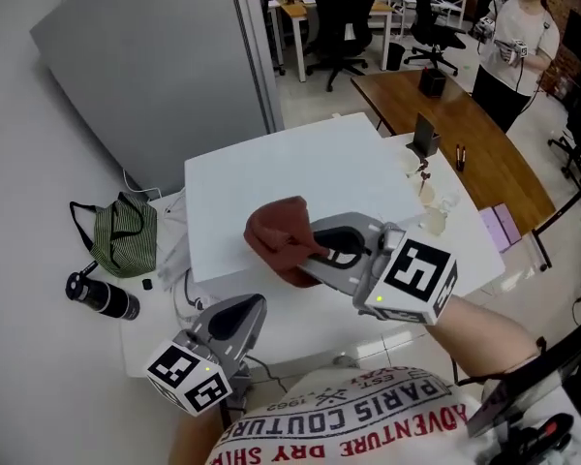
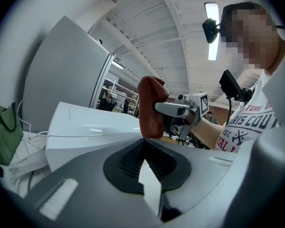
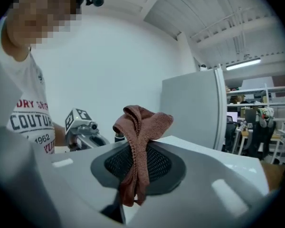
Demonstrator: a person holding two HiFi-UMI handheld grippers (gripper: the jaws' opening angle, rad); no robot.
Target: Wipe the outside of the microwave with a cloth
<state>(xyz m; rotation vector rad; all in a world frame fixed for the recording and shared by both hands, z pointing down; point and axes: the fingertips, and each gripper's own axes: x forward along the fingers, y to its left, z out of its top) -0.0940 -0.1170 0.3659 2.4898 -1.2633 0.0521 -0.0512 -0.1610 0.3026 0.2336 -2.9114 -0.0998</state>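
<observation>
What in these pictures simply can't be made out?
- Door of the microwave: head view shows only its top.
- Whether the cloth touches that top: head view, hidden beneath the cloth and right claw.
- Things on the wooden table: head view, too small.
- Contents of the green bag: head view, hidden by its fabric.

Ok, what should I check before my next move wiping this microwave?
1. Cloth clamped in the right gripper: ok.
2. Cloth above the microwave top: ok.
3. Cloth pressed onto the top: cannot tell.
4. Enough cloth sticking out past the jaws to wipe with: ok.
5. Left gripper shut, empty and apart from the cloth: ok.
</observation>
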